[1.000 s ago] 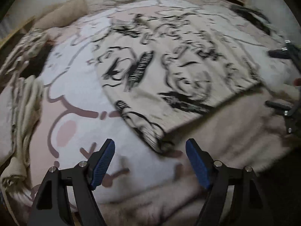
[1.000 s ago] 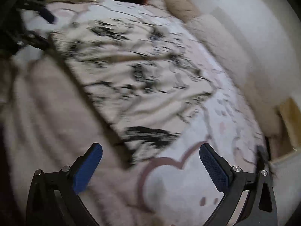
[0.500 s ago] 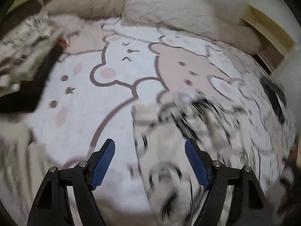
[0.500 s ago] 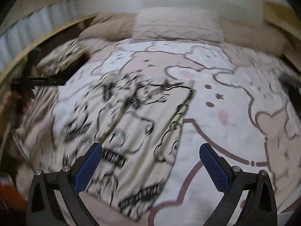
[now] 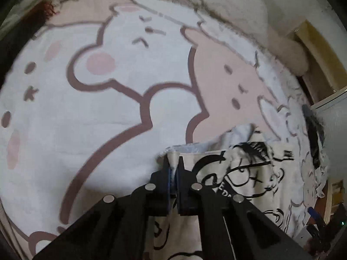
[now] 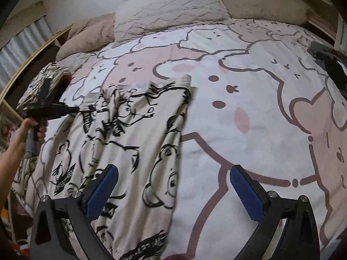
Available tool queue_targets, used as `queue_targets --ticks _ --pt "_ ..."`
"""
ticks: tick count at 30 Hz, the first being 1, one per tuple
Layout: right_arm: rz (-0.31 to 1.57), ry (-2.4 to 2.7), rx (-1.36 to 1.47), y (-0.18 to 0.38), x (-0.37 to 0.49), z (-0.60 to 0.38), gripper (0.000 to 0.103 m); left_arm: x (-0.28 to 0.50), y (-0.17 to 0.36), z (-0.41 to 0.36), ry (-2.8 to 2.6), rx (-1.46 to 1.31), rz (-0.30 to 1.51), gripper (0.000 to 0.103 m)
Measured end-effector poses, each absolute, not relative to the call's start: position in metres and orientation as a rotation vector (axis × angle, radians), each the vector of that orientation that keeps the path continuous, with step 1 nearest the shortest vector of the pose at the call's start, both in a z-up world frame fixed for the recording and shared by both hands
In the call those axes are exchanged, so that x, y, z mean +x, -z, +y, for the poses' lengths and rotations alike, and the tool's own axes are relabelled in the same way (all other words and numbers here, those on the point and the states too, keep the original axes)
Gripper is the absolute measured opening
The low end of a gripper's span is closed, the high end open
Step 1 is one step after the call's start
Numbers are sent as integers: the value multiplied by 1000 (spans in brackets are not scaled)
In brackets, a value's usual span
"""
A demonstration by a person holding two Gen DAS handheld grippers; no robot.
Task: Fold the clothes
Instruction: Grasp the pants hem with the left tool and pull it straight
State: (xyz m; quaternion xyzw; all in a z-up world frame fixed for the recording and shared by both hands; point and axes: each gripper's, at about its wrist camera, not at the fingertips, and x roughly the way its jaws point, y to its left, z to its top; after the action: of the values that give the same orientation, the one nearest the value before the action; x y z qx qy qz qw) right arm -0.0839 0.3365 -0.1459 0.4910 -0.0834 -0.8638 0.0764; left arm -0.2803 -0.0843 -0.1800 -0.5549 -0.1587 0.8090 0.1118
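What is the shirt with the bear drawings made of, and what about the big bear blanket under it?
The shirt looks like thin, soft woven or knit cloth, maybe cotton: it wrinkles and bunches where the left gripper pinches it. The blanket looks like fuzzy fleece, matte and plush, with soft-edged printed lines. Neither fibre can be told for sure.

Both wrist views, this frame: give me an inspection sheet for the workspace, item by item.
Surface: bed with pink-and-white cartoon bear blanket, mostly bare.
Job's things: cream garment with black cartoon print, spread flat, one edge bunched.
Clutter: printed clothes pile at the bed's left edge; dark clothing at the right edge.
Grippers: left tool shut on the garment's edge; right tool open, over the garment's near part.
Cables: nothing seen.
Surroundings: beige fluffy pillows at the head; wooden bed frame.
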Motion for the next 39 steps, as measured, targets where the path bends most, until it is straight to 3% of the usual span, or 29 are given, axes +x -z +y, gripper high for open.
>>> queue_targets --ticks 7,16,23,26,28,29,30,31,33,39 --pt "-508 2584 1505 160 -94 352 103 -254 138 -137 -2616 -1561 -407 4" --pt "-642 2541 1485 169 -124 365 102 -234 198 -184 -2698 -1798 -352 7" --pt "-741 2525 1448 176 -194 382 102 -219 174 -182 -2784 -1713 -346 11" --pt "-716 2525 1462 181 -217 383 88 -215 143 -159 -2821 -1618 -226 13" --pt "-701 2511 1464 183 -223 381 64 -214 120 -137 -2821 -1538 -130 14" --pt "-693 2503 1465 184 -226 380 59 -215 109 -121 -2790 -1501 -100 16" --pt "-685 2496 1465 185 -229 379 58 -217 99 -103 -2751 -1469 -74 28" --pt "-659 2490 1465 186 -230 376 57 -221 98 -86 -2719 -1458 -44 47" --pt "-640 2495 1483 191 -232 374 57 -232 106 -51 -2662 -1458 18 61" --pt "-650 2448 1559 214 -241 369 58 -264 132 53 -2484 -1450 194 61"
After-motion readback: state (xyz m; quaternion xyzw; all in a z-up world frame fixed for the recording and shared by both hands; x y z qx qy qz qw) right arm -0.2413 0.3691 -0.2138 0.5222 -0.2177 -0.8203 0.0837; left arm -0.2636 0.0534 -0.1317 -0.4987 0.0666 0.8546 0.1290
